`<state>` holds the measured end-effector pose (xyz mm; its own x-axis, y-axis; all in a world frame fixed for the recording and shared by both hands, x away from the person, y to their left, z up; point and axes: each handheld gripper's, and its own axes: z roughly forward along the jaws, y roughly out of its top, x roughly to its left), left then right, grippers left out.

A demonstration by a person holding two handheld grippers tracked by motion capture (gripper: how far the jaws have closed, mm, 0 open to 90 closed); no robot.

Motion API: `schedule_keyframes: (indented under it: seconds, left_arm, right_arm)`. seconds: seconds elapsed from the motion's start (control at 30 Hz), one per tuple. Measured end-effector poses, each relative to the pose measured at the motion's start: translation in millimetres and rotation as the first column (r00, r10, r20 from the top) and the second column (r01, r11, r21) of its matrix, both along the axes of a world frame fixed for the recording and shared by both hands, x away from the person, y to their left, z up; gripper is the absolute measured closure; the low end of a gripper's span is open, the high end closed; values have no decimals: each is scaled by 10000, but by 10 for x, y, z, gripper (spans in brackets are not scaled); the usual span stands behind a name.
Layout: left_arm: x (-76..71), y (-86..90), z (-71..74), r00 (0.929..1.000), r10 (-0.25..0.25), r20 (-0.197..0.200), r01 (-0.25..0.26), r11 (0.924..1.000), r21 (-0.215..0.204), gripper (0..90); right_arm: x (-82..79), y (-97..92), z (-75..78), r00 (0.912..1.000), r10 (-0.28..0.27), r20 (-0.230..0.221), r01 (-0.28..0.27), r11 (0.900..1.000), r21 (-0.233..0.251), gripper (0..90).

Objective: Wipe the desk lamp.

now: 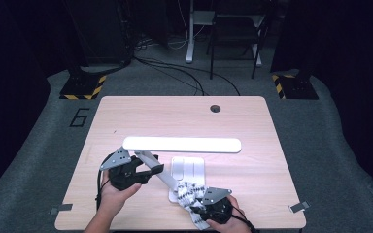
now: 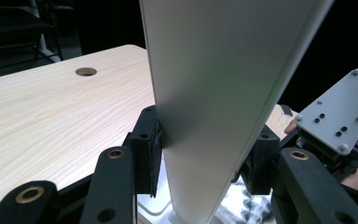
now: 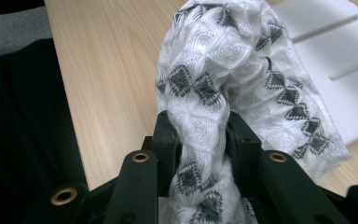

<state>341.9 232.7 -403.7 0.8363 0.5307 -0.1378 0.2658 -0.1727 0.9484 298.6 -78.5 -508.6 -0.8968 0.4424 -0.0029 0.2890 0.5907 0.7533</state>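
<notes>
1. Two claws are engaged at once: the left claw point(image 1: 143, 171) is closed on the slanted arm point(image 2: 205, 140) of a white desk lamp point(image 1: 182, 144), and the right claw point(image 1: 200, 208) is pinched on a patterned cloth point(image 3: 223, 74) near the lamp base point(image 1: 188, 167), at the front edge of the surface point(image 1: 252, 121).
2. If the cloth is rubbed too hard, the lamp can probably be tipped or its hinge turned, because the arm is smooth metal and may slip between the pads point(image 2: 154, 154).
3. The cloth may be pulled out of the right claw, since the fabric is soft and bunched.
4. The lamp head is long, flat and rounded at the ends; the base is a grooved white plate; the cloth is white, textured, with dark diamond shapes; the surface is pale wood grain.
</notes>
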Motion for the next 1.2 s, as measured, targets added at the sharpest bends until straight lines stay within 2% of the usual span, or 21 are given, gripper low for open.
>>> schedule_keyframes:
  seconds: [0.13, 0.23, 0.53, 0.67, 0.73, 0.83, 0.87, 0.93, 1.03, 1.2]
  left_arm:
    - [3, -1, -1, 10000, -10, 0, 10, 10000, -30, 566]
    - [0, -3, 1, 10000, 5, 2, -5, 10000, 5, 566]
    - [0, -12, 4, 10000, 50, 9, -50, 10000, 7, 566]
    - [0, -13, 5, 10000, 58, 1, -58, 10000, 11, 566]
    - [1, -14, 4, 10000, 52, 5, -52, 10000, 2, 567]
    - [1, -13, 6, 10000, 58, 37, -58, 10000, 34, 566]
    - [-1, -15, 5, 10000, 56, 7, -56, 10000, 7, 566]
    - [-1, -15, 3, 10000, 62, 17, -62, 10000, -11, 566]
    - [0, -13, 2, 10000, 48, 15, -48, 10000, -15, 566]
    - [-2, -14, 3, 10000, 60, 25, -60, 10000, -5, 566]
  right_arm:
    - [-20, -77, -5, 9997, -229, -100, 229, 9997, 28, 693]
    - [3, -189, 3, 9982, -597, 12, 597, 9982, -105, 693]
    - [57, -275, 35, 9967, -809, -33, 807, 9961, -364, 692]
    - [90, -334, 106, 9949, -1008, -36, 1007, 9948, -114, 691]
    - [173, -405, 199, 9927, -1203, 45, 1202, 9927, 93, 689]
    - [262, -446, 239, 9905, -1369, 93, 1367, 9903, 240, 687]
    - [382, -488, 239, 9876, -1565, -127, 1569, 9867, 415, 687]
    - [485, -503, 233, 9838, -1767, -307, 1782, 9825, 552, 687]
    - [599, -463, 223, 9812, -1881, -439, 1907, 9796, 628, 687]
    - [717, -304, 238, 9826, -1792, -487, 1816, 9820, 524, 687]
